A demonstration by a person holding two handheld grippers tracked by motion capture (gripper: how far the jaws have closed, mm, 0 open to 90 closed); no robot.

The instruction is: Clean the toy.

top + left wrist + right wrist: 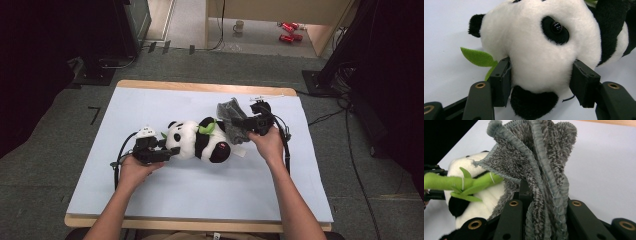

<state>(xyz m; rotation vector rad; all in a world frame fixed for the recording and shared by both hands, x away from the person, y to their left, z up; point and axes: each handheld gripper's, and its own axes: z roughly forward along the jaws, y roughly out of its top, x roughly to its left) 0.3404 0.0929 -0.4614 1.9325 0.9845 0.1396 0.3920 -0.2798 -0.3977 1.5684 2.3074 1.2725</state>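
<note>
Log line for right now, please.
left claw: clamped on panda head | right claw: shut on grey cloth | cloth beside panda's body

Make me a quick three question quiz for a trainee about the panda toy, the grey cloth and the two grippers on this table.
1. True or false: the left gripper has its pads on either side of the plush panda's head.
2. What does the right gripper hold? A) a mug B) the grey cloth C) a green leaf
3. What colour is the bamboo sprig on the panda's chest?

Key
1. True: the head sits between the pads.
2. B: its jaws are shut on the bunched fabric.
3. Green.
</note>
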